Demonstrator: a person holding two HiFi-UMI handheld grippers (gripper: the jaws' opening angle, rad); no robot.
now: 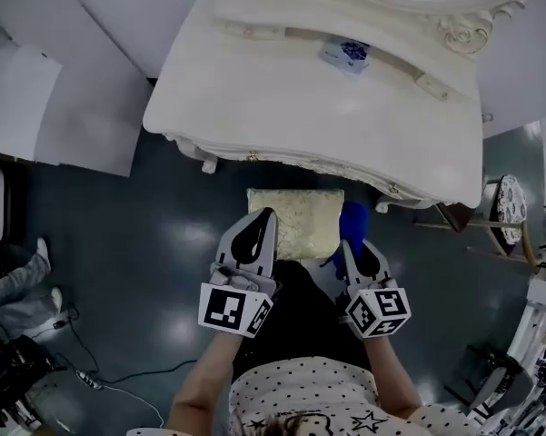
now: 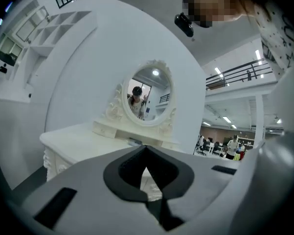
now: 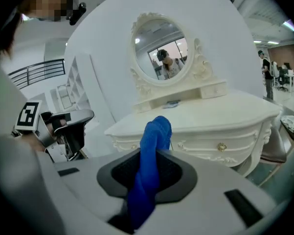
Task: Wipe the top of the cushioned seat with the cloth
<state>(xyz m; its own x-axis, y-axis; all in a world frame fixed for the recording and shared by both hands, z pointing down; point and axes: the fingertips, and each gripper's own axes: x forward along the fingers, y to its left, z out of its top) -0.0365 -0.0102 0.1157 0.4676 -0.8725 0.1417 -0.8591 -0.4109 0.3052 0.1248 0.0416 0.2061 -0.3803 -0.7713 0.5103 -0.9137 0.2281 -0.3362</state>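
Nearest, at 6 o'clock in the head view, both arms reach forward from a polka-dot shirt [image 1: 318, 393]. The left tongs [image 1: 259, 230] are pressed together at the tips and hold nothing, as the left gripper view shows [image 2: 146, 153]. The right tongs [image 1: 350, 248] are clamped on a bright blue cloth [image 3: 154, 151], which stands up through them as a narrow, twisted rope. In the head view the cloth's free end hangs at 1 o'clock from those tongs, just beside the right edge of the pale gold, brocade-covered cushioned seat [image 1: 295, 221]. The seat lies at 12 o'clock, between the two tongs, and no wiping contact shows yet.

Beyond it stands the ornate white dressing desk [image 1: 254, 107] with a small blue-and-white packet [image 1: 345, 53] and an oval mirror [image 3: 161, 45].

The risks, as I judge them:
- **Poor contact:** the bunched cloth may touch only a thin strip of the seat.
- **Slipping:** the cloth could drag out of the grip on the textured fabric.
- **Knocking the desk:** the seat's far edge sits close to the desk front, so a long stroke could hit it.
- **Seat sliding:** nothing braces the seat, so it may slide on the glossy floor.
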